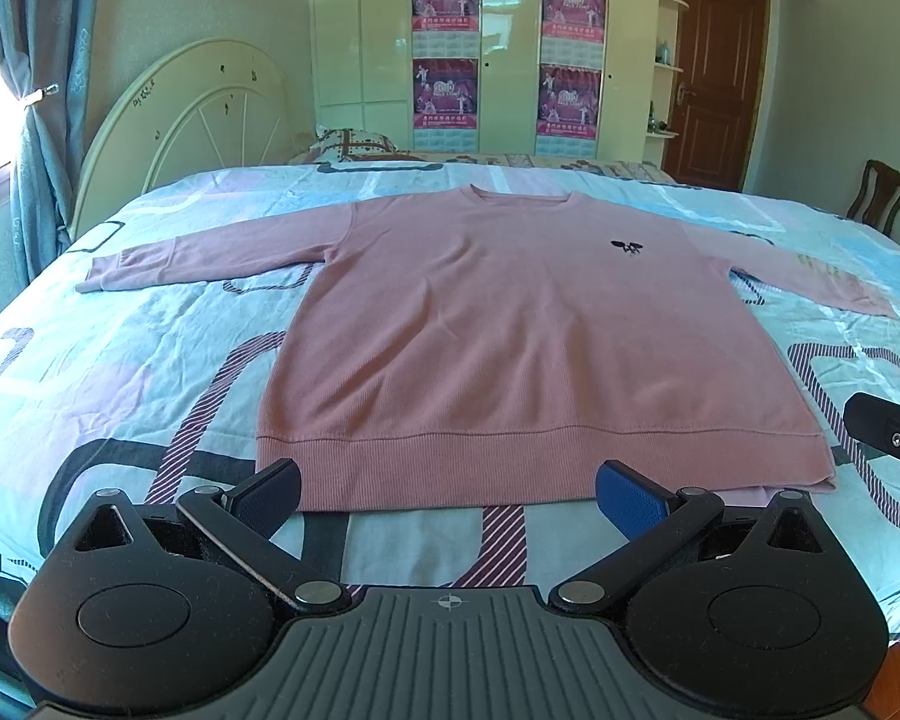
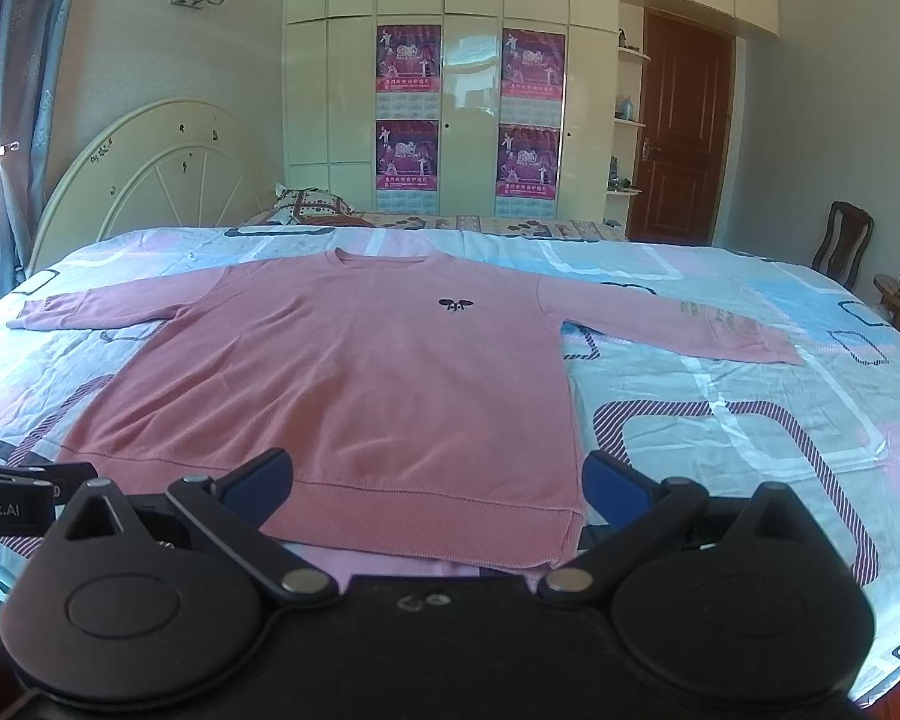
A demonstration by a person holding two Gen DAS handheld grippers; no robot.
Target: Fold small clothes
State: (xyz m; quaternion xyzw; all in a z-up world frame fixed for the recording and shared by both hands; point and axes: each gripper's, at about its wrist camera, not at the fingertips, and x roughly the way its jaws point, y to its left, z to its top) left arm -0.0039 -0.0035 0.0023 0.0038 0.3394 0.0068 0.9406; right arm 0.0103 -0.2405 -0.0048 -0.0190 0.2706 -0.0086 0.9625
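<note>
Left gripper jaws apart; right gripper jaws apart | ribbed-hem pink sweater flat, unheld

Bed, filling mid-frame: sheet patterned in pale blue, pink and striped rounded rectangles. Pink sweatshirt lies flat at centre, front up, sleeves spread toward left and right edges, hem nearest camera. Patterned pillow at upper centre-left, beside the headboard.
</note>
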